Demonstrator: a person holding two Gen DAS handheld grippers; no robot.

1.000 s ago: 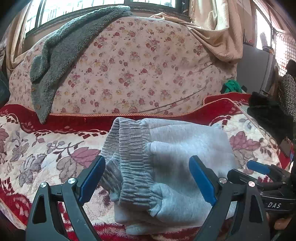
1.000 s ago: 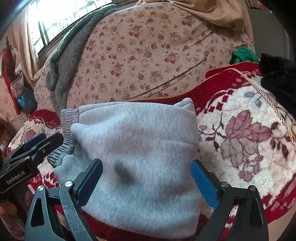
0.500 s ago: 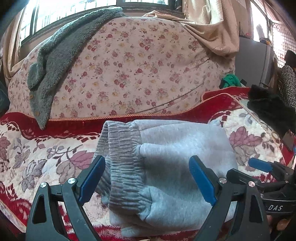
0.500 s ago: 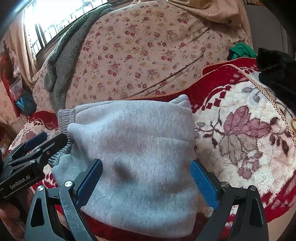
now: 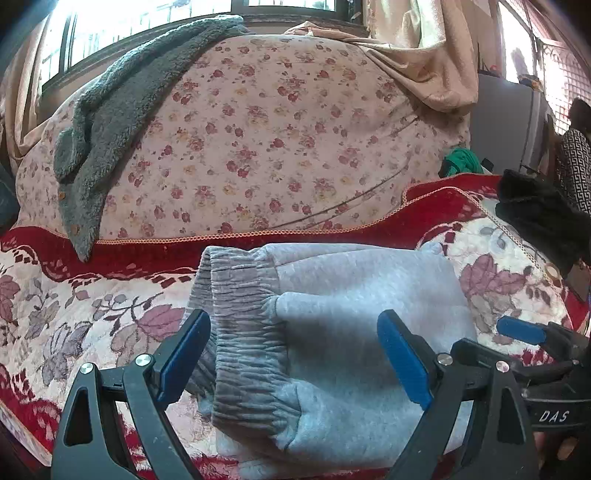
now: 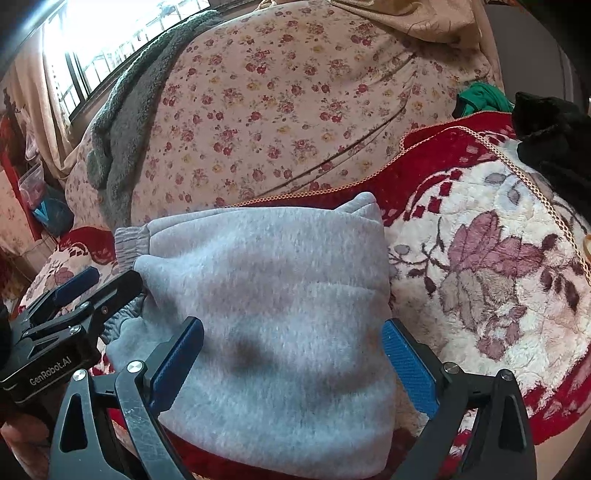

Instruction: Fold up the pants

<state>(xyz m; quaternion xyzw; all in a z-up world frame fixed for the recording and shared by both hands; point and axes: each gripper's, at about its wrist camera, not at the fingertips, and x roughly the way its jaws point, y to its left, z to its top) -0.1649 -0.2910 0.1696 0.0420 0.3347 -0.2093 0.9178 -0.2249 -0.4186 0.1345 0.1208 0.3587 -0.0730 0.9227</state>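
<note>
Red floral blanket (image 5: 74,317); one folded, seemingly gray pants (image 6: 280,295); two spread tools.

A red floral blanket (image 5: 74,314) covers the seat before a rose-print cushion back (image 5: 258,147). A grey fleece (image 5: 110,110) drapes over it. Bright windows (image 5: 147,14) and beige curtains (image 5: 424,55) stand behind.

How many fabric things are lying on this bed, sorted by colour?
Grey: 2, folded light grey fleece pants and fuzzy dark grey blanket
Green: 1, crumpled green cloth
Black: 1, fuzzy black garment
Total: 4
</note>
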